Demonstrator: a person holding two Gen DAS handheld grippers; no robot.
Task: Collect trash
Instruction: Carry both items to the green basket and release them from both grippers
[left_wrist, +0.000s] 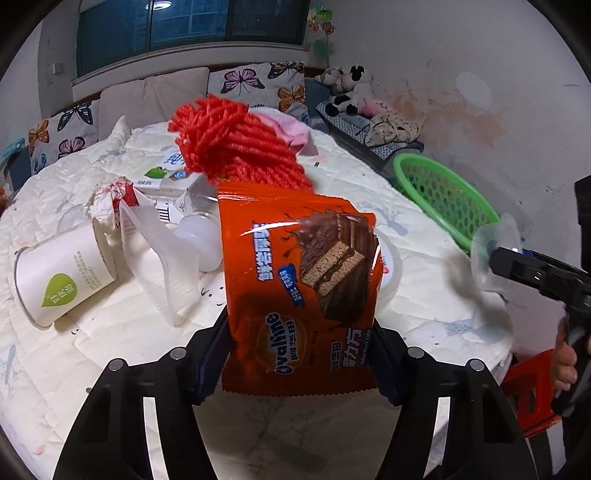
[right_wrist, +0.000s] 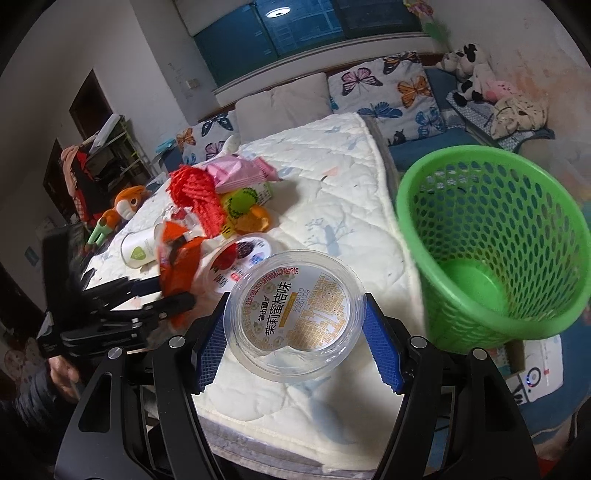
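Note:
My left gripper (left_wrist: 301, 347) is shut on an orange Ovaltine cake wrapper (left_wrist: 299, 288) and holds it upright above the white quilted bed (left_wrist: 110, 332). It also shows in the right wrist view (right_wrist: 181, 258). My right gripper (right_wrist: 295, 332) is shut on a clear plastic jelly cup (right_wrist: 295, 314), label facing me, held above the bed's edge, left of the green mesh basket (right_wrist: 495, 236). The basket also shows in the left wrist view (left_wrist: 443, 195), with my right gripper (left_wrist: 495, 254) in front of it.
Trash lies on the bed: a white paper cup (left_wrist: 62, 273), a clear plastic cup (left_wrist: 159, 251), a small carton (left_wrist: 173, 181), a crumpled wrapper (left_wrist: 107, 203). Red yarn (left_wrist: 236, 144) and pink cloth (left_wrist: 284, 125) lie behind. Butterfly pillows (right_wrist: 388, 88) line the back.

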